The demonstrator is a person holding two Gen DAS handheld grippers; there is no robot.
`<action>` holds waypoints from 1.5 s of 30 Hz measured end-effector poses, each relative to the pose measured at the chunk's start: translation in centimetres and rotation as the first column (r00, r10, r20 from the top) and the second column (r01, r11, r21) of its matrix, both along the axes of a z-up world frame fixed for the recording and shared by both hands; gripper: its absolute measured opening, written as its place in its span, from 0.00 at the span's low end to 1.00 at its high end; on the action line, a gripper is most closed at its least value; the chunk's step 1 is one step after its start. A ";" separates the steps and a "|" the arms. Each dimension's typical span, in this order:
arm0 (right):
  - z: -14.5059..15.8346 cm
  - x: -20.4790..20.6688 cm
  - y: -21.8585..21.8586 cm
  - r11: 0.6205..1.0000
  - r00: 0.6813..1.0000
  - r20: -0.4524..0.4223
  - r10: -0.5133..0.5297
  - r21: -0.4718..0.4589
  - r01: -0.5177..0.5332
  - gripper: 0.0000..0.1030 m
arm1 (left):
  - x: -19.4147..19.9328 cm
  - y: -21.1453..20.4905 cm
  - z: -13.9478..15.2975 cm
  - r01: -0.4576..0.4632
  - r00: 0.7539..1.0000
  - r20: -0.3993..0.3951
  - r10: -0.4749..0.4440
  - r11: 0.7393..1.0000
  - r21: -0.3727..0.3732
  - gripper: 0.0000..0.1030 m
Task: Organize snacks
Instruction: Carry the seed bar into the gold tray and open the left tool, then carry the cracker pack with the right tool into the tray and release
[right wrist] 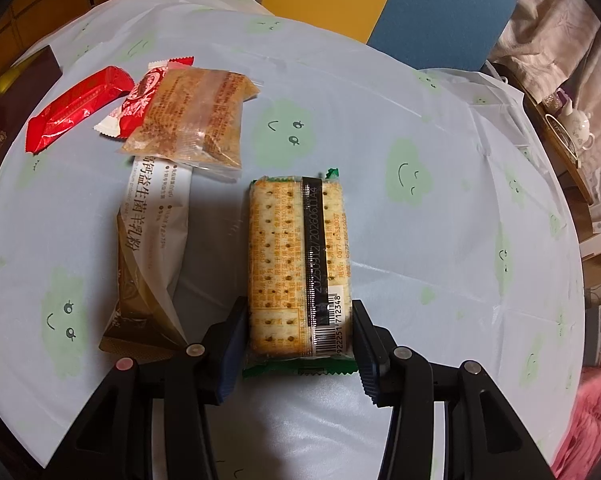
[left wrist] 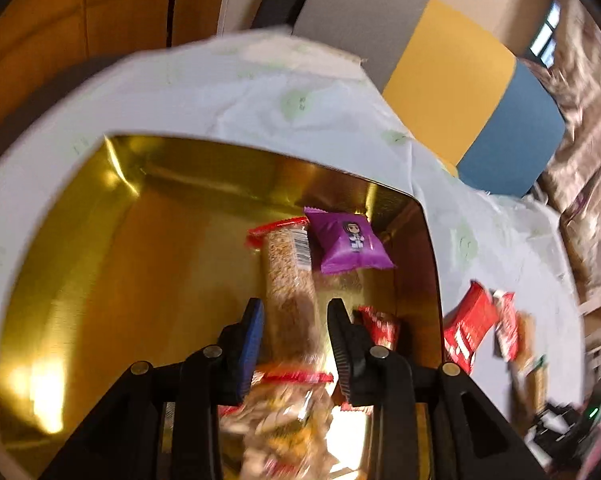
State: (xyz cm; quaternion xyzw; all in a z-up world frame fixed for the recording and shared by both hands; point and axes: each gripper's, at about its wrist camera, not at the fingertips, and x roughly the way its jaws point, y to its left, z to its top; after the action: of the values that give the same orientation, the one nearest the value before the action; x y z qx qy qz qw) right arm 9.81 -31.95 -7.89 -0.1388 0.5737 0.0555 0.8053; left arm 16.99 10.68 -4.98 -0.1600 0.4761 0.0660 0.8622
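Observation:
In the left wrist view, a gold tray (left wrist: 100, 264) holds a long grain bar in clear wrap with red ends (left wrist: 288, 280), a purple packet (left wrist: 350, 242) and a small red packet (left wrist: 380, 326). My left gripper (left wrist: 296, 312) is over the tray, its jaws open, either side of the grain bar's near part. In the right wrist view, my right gripper (right wrist: 298, 320) has its jaws against both sides of a cracker pack (right wrist: 296, 264) on the table. Left of it lie a white and brown sachet (right wrist: 152, 248), a clear-wrapped brown cake (right wrist: 192, 120) and red packets (right wrist: 76, 106).
The table has a pale cloth with green smiley clouds (right wrist: 404, 176). Red packets (left wrist: 472, 328) lie on the cloth right of the tray. A dark box (right wrist: 4, 120) sits at the table's left edge. Grey, yellow and blue chair backs (left wrist: 452, 80) stand behind.

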 end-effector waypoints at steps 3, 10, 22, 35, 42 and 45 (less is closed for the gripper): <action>0.0 0.0 0.0 1.000 1.000 0.002 0.001 -0.002 -0.001 0.47 | -2.2 -1.0 1.6 0.030 0.998 0.051 -0.033 0.998 0.055 0.32; 0.0 -0.1 0.1 1.000 1.000 0.009 0.000 -0.010 0.000 0.47 | -6.4 -2.7 3.0 0.088 0.991 0.090 -0.099 0.989 0.123 0.32; 0.1 0.4 -0.8 0.995 0.996 -0.040 -0.085 0.049 0.087 0.46 | -11.6 -2.1 3.0 0.108 0.987 0.101 -0.125 0.982 0.155 0.32; 0.8 -2.6 -4.3 0.807 0.922 -0.198 -0.332 0.446 0.386 0.47 | -13.3 0.5 2.8 0.050 0.990 0.126 -0.068 0.989 0.136 0.32; 0.9 -6.8 -4.6 0.580 0.881 -0.254 -0.399 0.674 0.457 0.47 | -13.4 1.0 2.6 0.038 0.990 0.127 -0.054 0.991 0.127 0.32; 1.8 -7.9 -3.2 0.533 0.901 -0.246 -0.357 0.739 0.413 0.47 | -13.4 1.1 2.5 0.033 0.991 0.127 -0.049 0.991 0.131 0.32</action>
State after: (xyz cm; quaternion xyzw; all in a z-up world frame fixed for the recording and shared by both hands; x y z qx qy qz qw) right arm 1.88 -35.19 -6.14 0.3533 0.5345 0.1226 0.7579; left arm 3.58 11.80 -2.44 -0.0983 0.4171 0.0683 0.9010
